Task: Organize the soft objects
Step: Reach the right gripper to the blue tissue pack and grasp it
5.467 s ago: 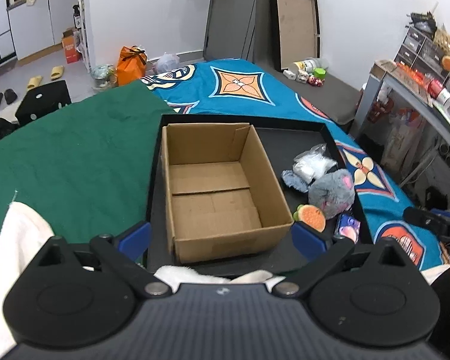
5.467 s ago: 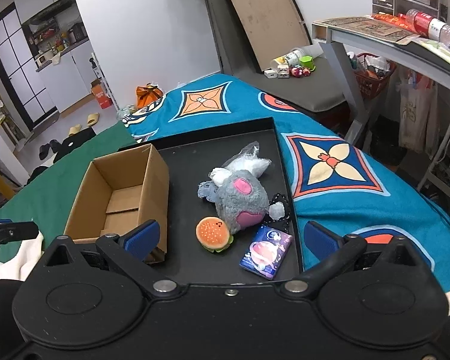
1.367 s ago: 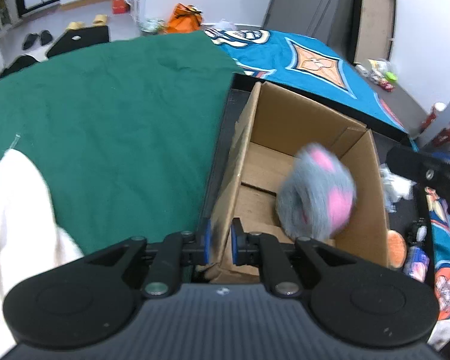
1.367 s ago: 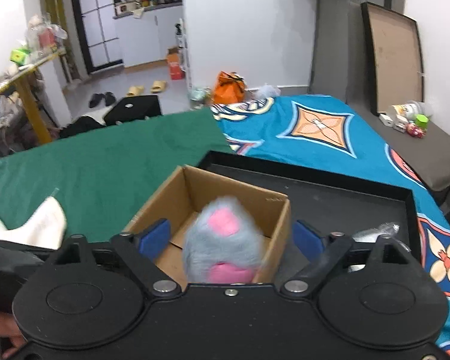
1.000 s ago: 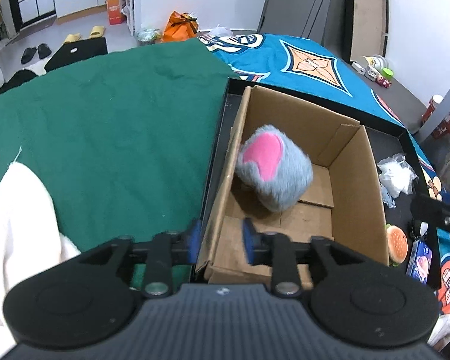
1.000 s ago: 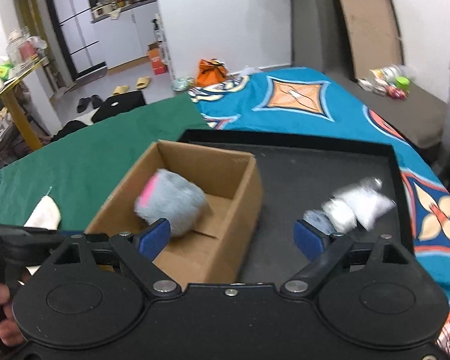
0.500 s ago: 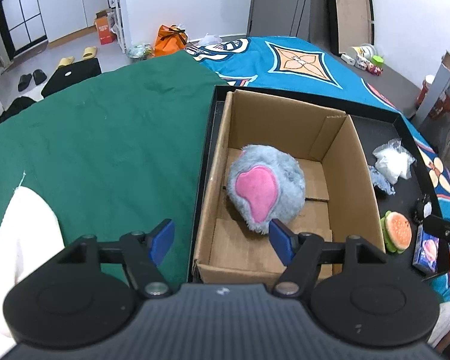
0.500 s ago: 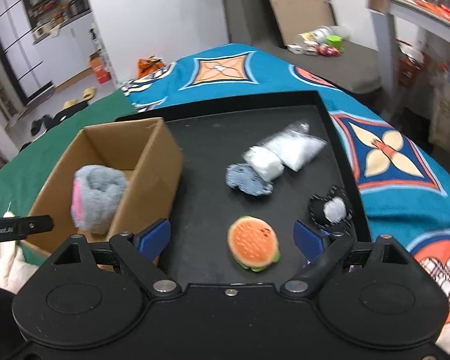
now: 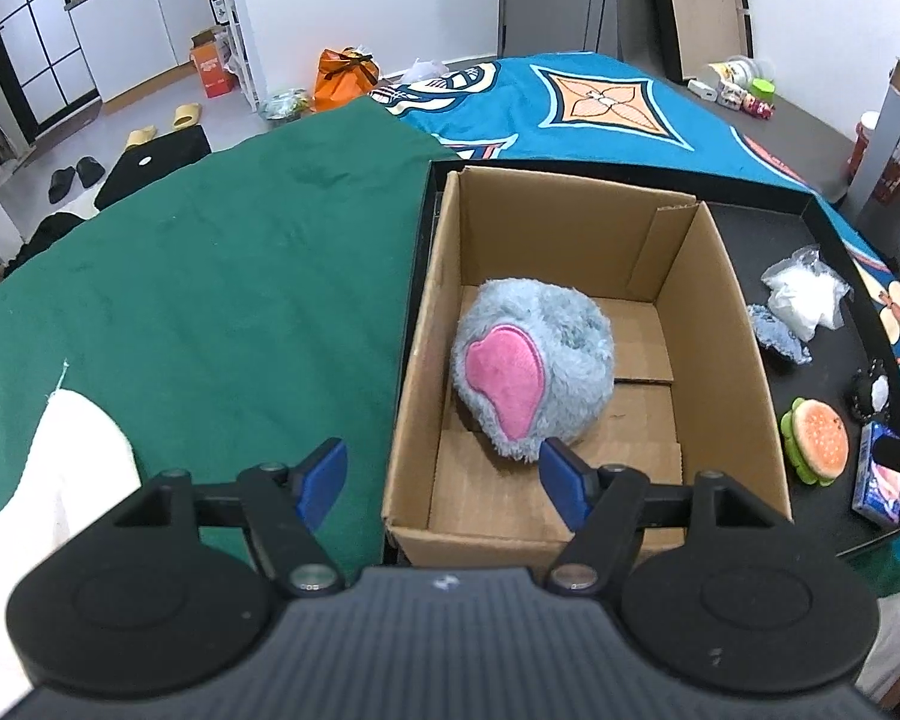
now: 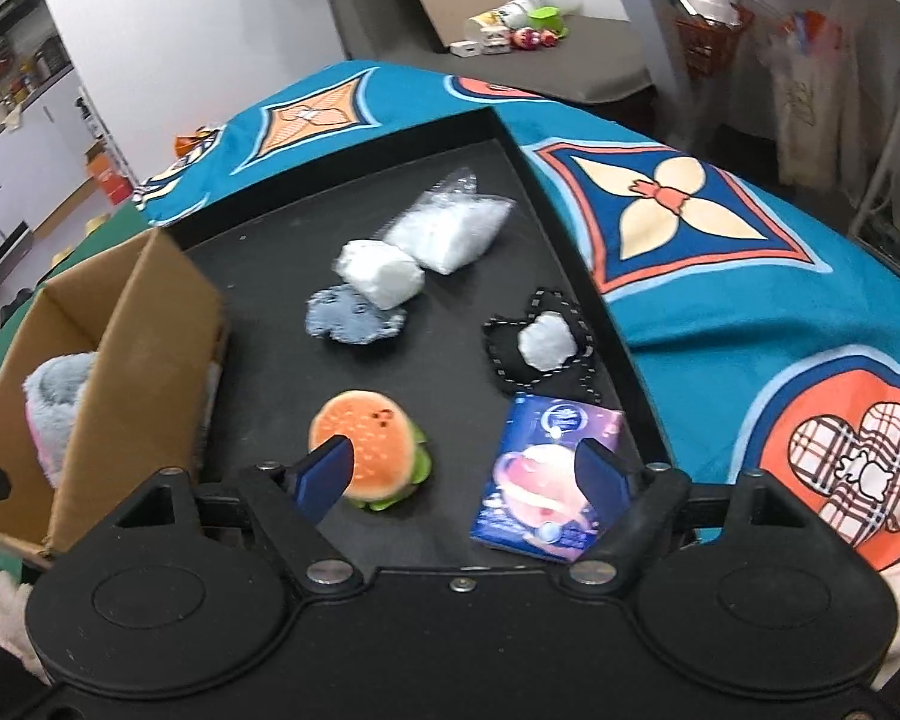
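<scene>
A grey and pink plush toy [image 9: 531, 363] lies inside the open cardboard box [image 9: 726, 300] on the black tray [image 9: 810, 228]. My left gripper [image 9: 444, 480] is open and empty above the box's near wall. My right gripper [image 10: 465, 471] is open and empty, low over the tray between a plush burger [image 10: 366, 447] and a blue tissue pack [image 10: 549, 480]. Beyond them lie a black pouch with a white puff [image 10: 540, 345], a grey-blue fuzzy piece [image 10: 351, 315] and a white stuffing bag [image 10: 444, 234]. The box [image 10: 144, 348] with the plush [image 10: 54, 402] is at the left.
The tray [image 10: 270, 228] sits on a blue patterned cloth [image 10: 720, 252] beside a green cloth [image 9: 210, 300]. A white cloth [image 9: 60, 468] lies at my near left. A grey bench with small items [image 10: 510, 36] and a desk leg [image 10: 660, 12] stand beyond.
The plush has dropped from my right gripper into the box and settled. My left gripper let go of the box wall and opened wide. My right gripper swung right and down over the tray's items.
</scene>
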### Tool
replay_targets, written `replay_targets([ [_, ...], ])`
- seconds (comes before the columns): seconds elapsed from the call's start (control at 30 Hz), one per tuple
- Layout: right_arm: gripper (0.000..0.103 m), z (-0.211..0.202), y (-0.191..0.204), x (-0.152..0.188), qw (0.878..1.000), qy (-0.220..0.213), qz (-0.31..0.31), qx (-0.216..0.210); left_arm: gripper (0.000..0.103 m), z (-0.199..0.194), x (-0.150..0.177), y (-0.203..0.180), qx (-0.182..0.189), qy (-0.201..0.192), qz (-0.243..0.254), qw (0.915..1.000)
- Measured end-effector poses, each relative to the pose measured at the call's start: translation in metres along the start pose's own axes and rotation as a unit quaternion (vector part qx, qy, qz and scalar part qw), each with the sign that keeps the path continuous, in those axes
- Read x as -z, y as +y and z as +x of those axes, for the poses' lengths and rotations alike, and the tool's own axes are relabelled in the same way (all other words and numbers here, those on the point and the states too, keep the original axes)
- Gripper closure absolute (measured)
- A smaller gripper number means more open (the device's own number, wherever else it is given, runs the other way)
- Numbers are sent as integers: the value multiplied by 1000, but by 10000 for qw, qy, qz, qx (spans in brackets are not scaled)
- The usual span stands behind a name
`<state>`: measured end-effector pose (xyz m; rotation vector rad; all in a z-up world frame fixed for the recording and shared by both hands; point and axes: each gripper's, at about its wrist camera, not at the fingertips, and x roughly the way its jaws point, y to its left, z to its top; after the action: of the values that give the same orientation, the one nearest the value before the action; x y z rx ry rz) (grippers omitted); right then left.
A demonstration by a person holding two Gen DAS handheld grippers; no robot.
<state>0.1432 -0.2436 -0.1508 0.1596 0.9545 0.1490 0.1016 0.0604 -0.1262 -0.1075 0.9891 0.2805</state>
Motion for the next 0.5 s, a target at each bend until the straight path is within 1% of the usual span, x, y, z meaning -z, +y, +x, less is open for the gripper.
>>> replay_targets([
  [0.13,26,8,-10,3,9997,101,149,173,34,3,-1,-7,-135,59,181,9997],
  [0.23,27,15,-18,4,9989,222,304,276,34,5,-2,-13,-226,97,313,9992],
  [0.5,26,28,-23,8,9968,420,367,577,34,8,-2,-22,-406,184,511,9977],
])
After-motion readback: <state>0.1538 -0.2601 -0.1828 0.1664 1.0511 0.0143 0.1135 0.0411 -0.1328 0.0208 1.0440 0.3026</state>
